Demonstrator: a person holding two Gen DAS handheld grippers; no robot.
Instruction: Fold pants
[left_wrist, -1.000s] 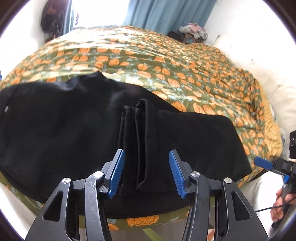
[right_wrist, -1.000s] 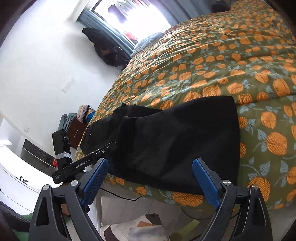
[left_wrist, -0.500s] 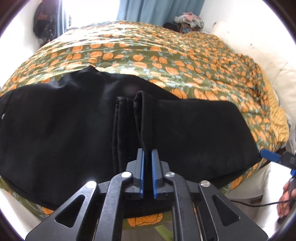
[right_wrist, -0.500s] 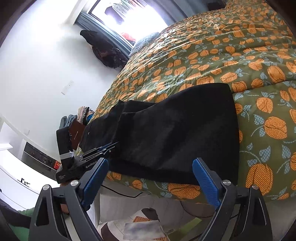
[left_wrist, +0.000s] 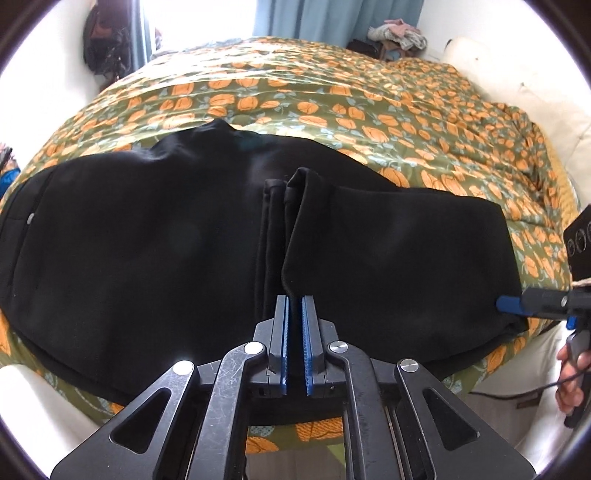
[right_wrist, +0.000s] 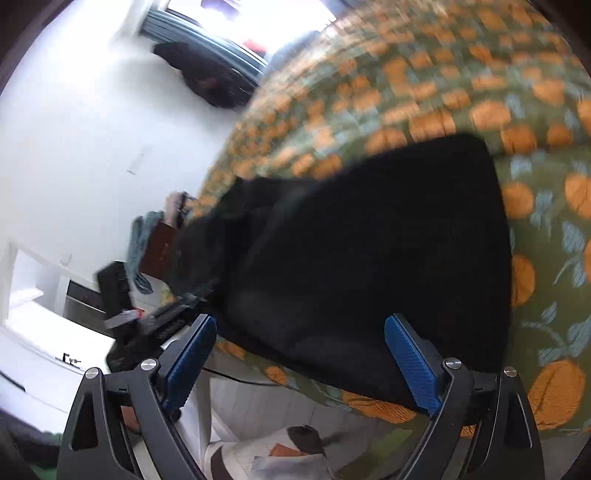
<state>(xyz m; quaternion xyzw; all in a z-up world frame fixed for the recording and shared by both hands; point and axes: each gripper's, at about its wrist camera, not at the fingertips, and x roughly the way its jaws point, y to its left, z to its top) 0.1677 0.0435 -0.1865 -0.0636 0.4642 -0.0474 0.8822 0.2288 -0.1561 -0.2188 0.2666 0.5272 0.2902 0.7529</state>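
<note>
pants (left_wrist: 155, 254): black, spread along near edge of bed (left_wrist: 332, 92), leg hems folded back mid-length
left gripper (left_wrist: 294, 325): jaws clamped on raised hem fold
right gripper (right_wrist: 299, 354): jaws wide apart, at pants' right end, view blurred

No lettering, label, brand mark or number shows clearly enough to read in either wrist view; the right view is motion-blurred.
</note>
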